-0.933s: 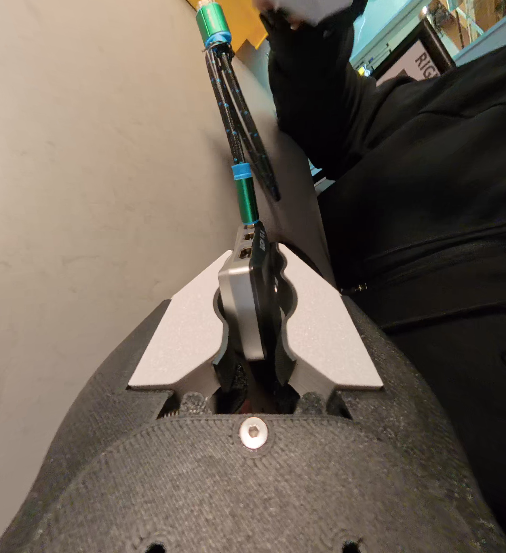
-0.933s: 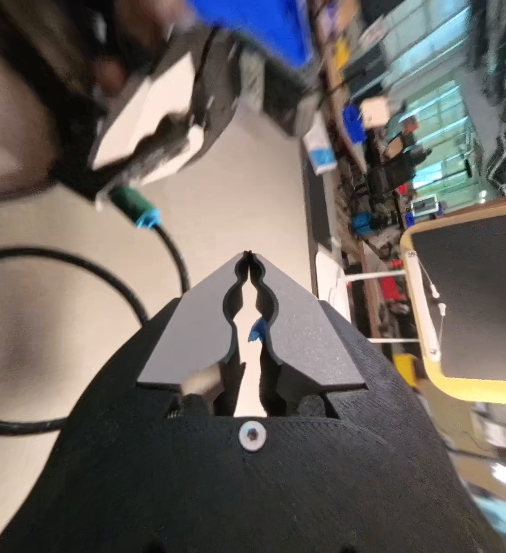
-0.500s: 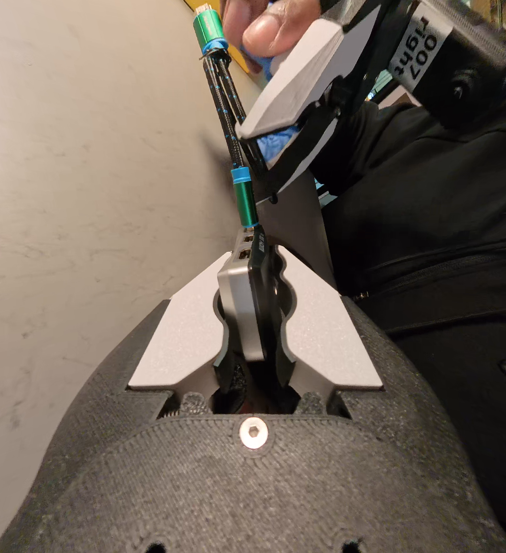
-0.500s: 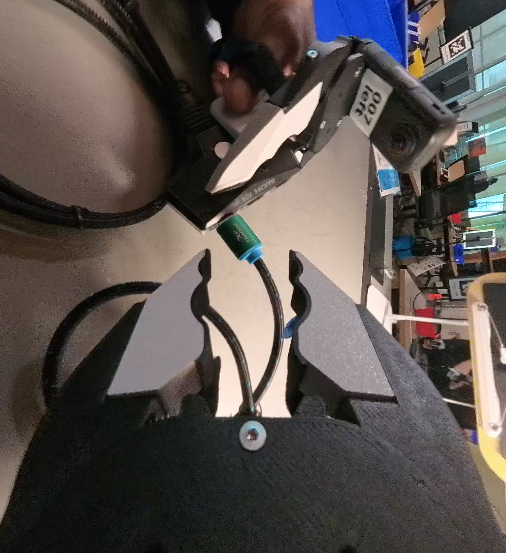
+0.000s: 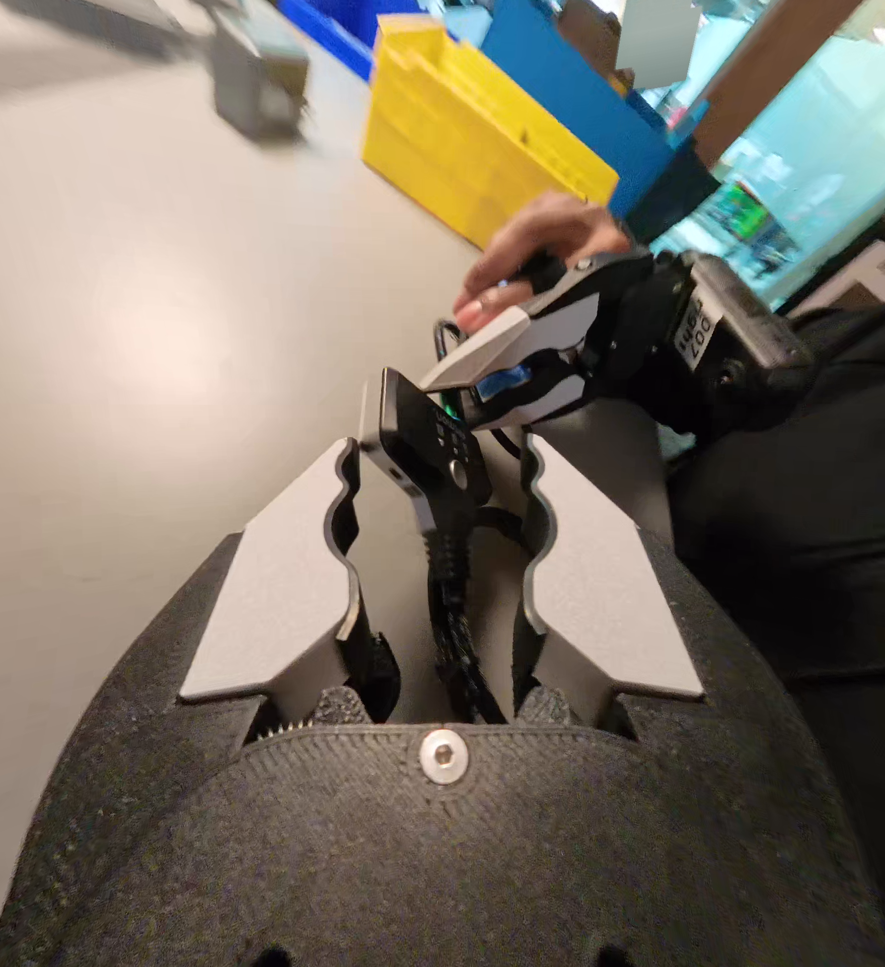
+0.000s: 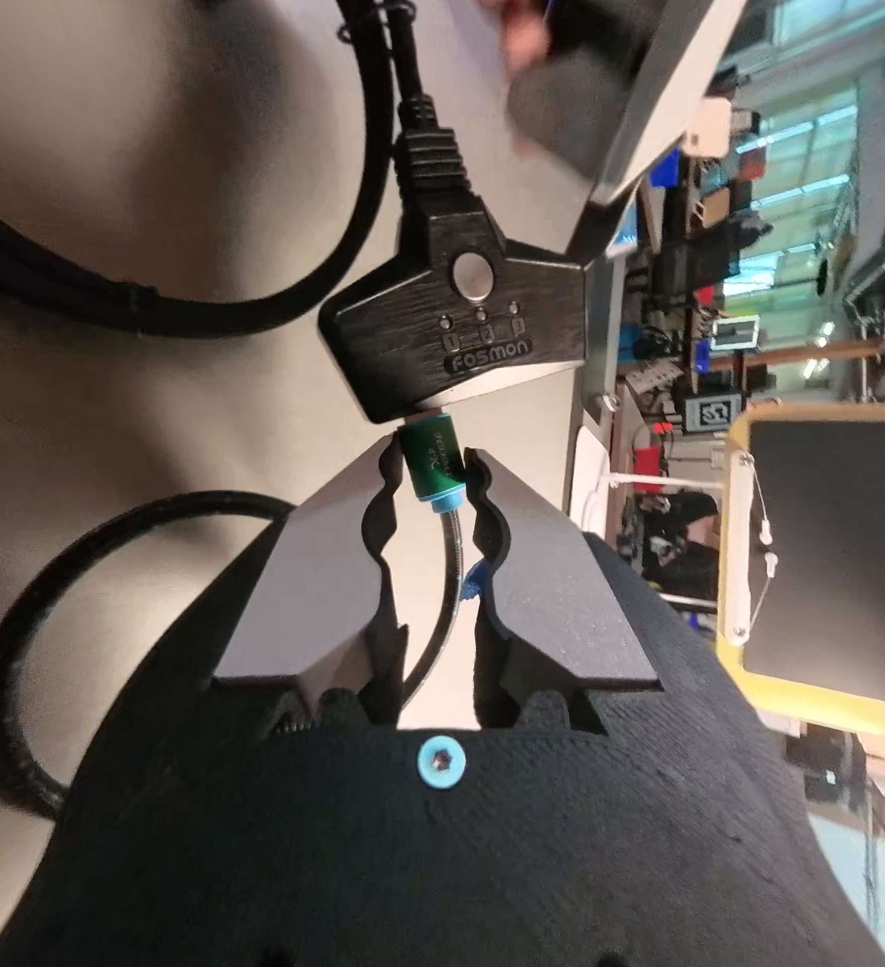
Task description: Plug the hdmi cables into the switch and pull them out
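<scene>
The right gripper (image 6: 428,451) clamps its fingertips on the green plug (image 6: 432,463), which is seated in the black switch (image 6: 461,327) just beyond them. The left gripper (image 5: 440,445) is spread wide, the switch (image 5: 424,445) loose between its tips, touching neither clearly.

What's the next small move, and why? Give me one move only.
Probably close the left gripper on the switch. Its fingers stand open either side of the switch body, while the right gripper appears clamped on the green plug seated in the switch; pulling needs the switch braced.
</scene>
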Action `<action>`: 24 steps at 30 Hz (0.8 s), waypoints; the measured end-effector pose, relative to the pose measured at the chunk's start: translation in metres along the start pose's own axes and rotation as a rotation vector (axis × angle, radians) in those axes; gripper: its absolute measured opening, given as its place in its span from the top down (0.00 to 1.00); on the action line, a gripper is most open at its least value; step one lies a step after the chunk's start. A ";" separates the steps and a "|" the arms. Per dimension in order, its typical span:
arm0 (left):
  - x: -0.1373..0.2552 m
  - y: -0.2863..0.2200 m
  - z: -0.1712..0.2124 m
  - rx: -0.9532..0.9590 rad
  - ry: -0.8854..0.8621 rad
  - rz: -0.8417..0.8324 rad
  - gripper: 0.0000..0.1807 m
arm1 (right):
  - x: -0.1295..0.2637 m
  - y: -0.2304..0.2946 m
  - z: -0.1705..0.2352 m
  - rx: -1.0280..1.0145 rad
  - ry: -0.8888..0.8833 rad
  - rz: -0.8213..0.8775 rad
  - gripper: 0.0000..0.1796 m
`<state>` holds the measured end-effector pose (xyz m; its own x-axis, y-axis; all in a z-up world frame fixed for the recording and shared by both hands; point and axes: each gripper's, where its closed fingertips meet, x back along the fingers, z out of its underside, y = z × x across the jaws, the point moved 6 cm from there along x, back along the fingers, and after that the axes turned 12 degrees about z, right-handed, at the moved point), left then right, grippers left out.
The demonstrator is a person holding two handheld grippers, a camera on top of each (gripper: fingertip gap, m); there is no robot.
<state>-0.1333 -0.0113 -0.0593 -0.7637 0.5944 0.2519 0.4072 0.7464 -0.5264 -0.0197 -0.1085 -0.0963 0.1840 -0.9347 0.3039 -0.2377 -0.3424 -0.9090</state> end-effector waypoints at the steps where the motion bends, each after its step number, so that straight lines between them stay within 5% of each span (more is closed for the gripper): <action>1: 0.012 -0.005 -0.009 -0.040 -0.030 -0.049 0.66 | -0.002 -0.003 0.004 -0.016 0.029 0.016 0.86; 6: 0.041 -0.044 -0.042 -0.186 -0.187 -0.168 0.69 | -0.014 -0.015 0.024 -0.131 0.158 0.118 0.87; 11: -0.012 -0.021 -0.014 0.136 -0.156 -0.047 0.69 | -0.016 -0.029 0.031 -0.237 0.205 0.229 0.88; 15: -0.028 0.010 -0.003 0.359 -0.319 -0.044 0.68 | -0.012 -0.034 0.030 -0.280 0.203 0.295 0.88; 24: -0.044 0.022 -0.004 0.466 -0.470 0.062 0.69 | -0.009 -0.032 0.015 -0.306 0.154 0.366 0.88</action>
<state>-0.0891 -0.0197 -0.0790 -0.9258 0.3598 -0.1158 0.2792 0.4446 -0.8511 0.0007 -0.0873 -0.0739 -0.1012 -0.9940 0.0406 -0.5332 0.0198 -0.8457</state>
